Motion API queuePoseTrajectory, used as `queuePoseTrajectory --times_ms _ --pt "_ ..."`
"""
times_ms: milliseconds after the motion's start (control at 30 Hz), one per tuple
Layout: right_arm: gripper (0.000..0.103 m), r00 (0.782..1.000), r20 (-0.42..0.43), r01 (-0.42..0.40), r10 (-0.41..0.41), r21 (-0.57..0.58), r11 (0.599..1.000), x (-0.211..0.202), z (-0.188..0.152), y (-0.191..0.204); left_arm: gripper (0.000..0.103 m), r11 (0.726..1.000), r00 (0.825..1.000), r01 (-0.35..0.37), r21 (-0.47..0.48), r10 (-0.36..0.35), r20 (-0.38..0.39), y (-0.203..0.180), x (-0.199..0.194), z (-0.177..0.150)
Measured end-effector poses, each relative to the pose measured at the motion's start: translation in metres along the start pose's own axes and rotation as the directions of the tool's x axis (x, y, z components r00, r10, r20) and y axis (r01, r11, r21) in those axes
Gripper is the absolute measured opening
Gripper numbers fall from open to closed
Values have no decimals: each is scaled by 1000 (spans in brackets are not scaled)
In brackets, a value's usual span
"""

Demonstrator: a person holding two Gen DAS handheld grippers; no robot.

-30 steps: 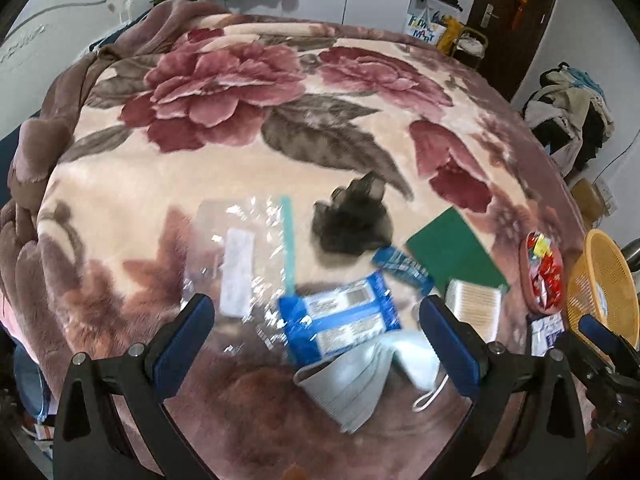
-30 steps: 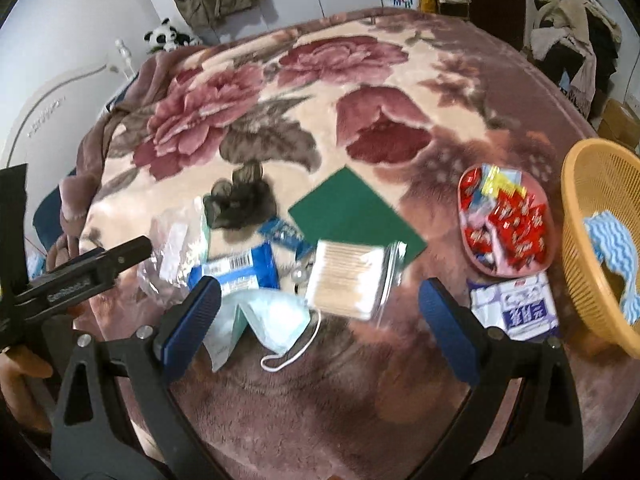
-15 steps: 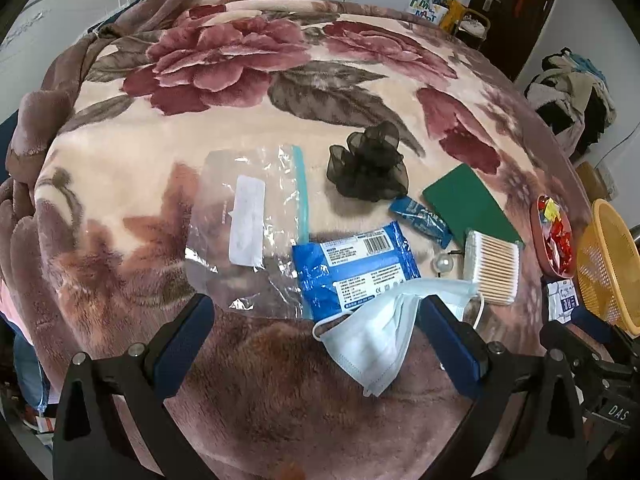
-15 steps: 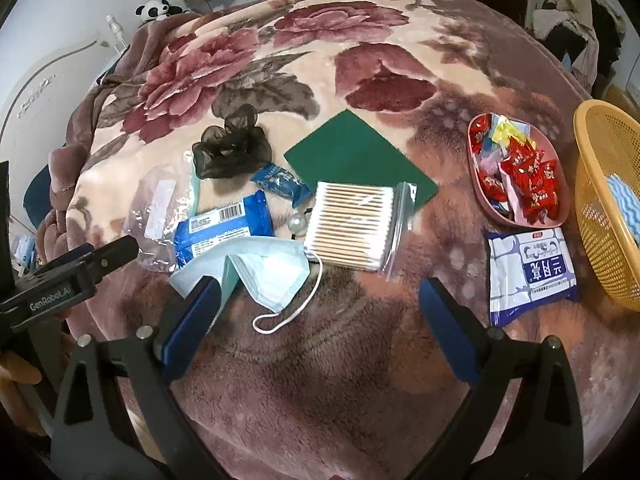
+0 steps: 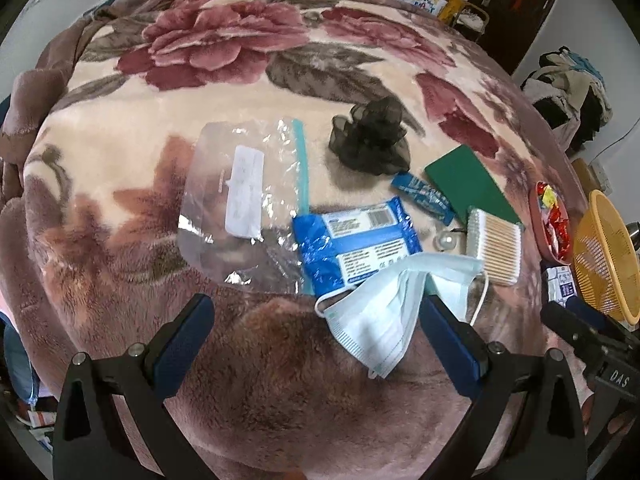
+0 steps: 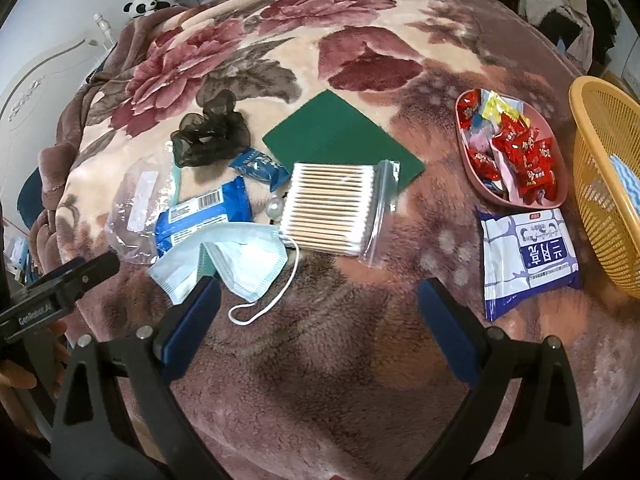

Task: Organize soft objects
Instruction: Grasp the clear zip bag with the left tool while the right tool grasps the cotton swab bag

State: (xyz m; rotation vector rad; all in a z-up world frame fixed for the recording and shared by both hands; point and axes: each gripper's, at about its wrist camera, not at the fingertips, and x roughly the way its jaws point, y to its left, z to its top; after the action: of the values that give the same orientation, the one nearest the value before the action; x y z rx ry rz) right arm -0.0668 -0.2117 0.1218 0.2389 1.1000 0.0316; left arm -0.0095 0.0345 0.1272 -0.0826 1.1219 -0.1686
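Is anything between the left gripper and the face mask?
Nothing visible. The left gripper is open, with only bare blanket before the mask. The mask's far edge overlaps the blue packet, and its ear loop trails loose on the blanket toward the right gripper.

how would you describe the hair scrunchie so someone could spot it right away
Start at the floral blanket covering the bed, then find the cluster of small items near its middle. The scrunchie lies at the cluster's far left edge, beside the green cloth. It alone is dark, sheer and ruffled; its neighbours are flat packets.
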Motion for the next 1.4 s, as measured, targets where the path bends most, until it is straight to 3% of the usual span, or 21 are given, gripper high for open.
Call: queuePoseTrajectory --times_ms 300,533,700,767,967,1133,1333,1400 --pt "100 998 -21 66 -65 76 995 35 32 -1 103 999 1000 -20 -50 19 -9 26 13 5" --pt "100 977 -119 191 -178 104 976 80 50 4 103 995 999 -36 -97 35 -14 50 25 22" --pt "97 975 -154 184 -159 167 969 99 50 -2 103 993 999 -40 -107 39 -18 60 35 33" --pt "71 978 -143 174 -151 170 970 98 48 -5 103 993 999 -42 -112 40 -22 65 39 39" --pt "71 993 -61 114 -103 213 970 76 46 -18 103 988 998 -58 -146 53 -39 75 56 58" --pt "71 996 -85 58 -41 209 976 78 43 -22 103 989 995 -70 -128 60 -80 71 81 75" --pt "73 995 -92 48 -29 203 978 87 45 -18 103 994 992 -65 -91 55 -117 51 106 93" --pt "73 995 -92 47 -29 197 979 89 45 -17 103 994 987 -94 -62 84 -135 42 115 97"
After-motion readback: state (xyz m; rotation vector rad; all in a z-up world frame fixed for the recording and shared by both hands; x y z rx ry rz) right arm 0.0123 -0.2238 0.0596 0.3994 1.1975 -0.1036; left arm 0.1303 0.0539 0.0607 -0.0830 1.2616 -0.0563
